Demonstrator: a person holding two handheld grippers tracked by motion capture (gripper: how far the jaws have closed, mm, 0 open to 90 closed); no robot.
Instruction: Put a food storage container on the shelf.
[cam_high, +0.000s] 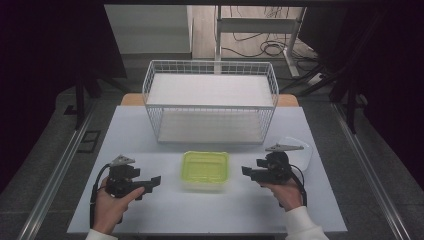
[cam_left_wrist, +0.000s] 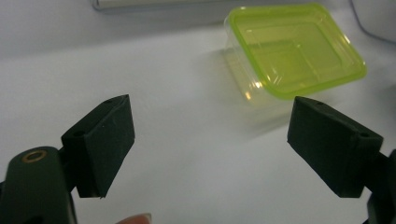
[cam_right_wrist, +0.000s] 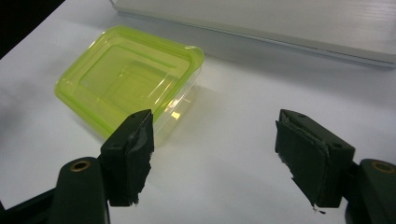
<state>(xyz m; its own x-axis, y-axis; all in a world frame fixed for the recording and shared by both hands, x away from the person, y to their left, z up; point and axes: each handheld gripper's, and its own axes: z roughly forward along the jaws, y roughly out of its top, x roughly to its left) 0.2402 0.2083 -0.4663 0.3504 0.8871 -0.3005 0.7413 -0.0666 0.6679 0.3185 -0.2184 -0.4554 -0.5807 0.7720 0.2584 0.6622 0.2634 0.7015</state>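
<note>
Flanking the lidded container (cam_high: 205, 169) — left tool (cam_high: 153, 182), right tool (cam_high: 247, 171), both agape.

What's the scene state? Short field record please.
container: clear box with green lid, lid on, centre front of the table
basket: white wire basket behind the box, apart from it
left gripper: open, nothing between jaws, left of the box, apart
right gripper: open, nothing between jaws, right of the box, apart
other: a white item behind the right gripper

The container (cam_high: 205, 170) has clear walls and a lime-green lid. Behind the container, the wire basket (cam_high: 210, 102) is white
</note>
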